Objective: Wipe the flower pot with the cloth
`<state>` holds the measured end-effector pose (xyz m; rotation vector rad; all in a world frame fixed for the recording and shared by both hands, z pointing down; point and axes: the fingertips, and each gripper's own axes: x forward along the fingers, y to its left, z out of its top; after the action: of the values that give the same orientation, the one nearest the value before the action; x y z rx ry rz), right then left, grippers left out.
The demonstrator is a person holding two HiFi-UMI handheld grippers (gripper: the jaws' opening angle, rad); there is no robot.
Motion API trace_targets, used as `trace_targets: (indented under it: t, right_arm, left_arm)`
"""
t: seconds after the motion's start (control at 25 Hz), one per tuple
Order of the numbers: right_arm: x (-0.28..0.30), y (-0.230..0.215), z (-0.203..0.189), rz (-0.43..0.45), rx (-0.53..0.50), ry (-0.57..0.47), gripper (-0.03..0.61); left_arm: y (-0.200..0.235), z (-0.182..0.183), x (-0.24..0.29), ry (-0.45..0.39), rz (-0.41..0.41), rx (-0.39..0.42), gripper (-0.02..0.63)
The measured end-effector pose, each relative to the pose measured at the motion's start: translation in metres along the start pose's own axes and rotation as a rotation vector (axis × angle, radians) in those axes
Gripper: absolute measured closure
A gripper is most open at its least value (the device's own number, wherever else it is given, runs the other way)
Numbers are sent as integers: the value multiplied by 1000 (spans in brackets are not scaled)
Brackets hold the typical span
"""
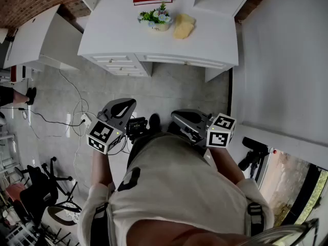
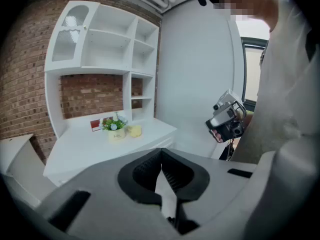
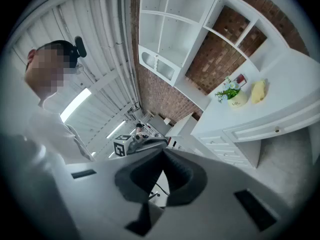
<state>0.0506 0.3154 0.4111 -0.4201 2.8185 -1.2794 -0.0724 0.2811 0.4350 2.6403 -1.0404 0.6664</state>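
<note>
1. The white desk (image 1: 205, 40) stood well ahead across the floor, and by my read the job had not begun.
2. The left gripper (image 1: 123, 109) and right gripper (image 1: 182, 118) hung close to the person's body, both clenched tight on nothing, well apart from the desk.
3. The yellow cloth (image 1: 183, 27) lay on the desktop just beside the pot, not yet picked up.
4. The flower pot (image 1: 159, 25) stood upright there. Approach, 1 grab and all the wiping were left.
</note>
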Motion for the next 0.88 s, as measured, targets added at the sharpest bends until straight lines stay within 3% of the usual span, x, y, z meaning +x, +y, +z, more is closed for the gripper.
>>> trace_targets:
  t: [0.16,0.52,0.72,0.88]
  right_arm:
    - [13,4,4,-18,16,-7,568]
    - [65,12,22,-56,-66,26,568]
    - [102,24,17,-7,-131,96,568]
    - [131,38,5,44,-202,196,568]
  left_arm:
    - [15,-14,-35,25,-22,-61,592]
    - [38,-6,-31,-113,-69,-149,592]
    - [47,-9,-34,-140,-118,-128,592]
    - [61,-13,-45,-177,-141,-174,593]
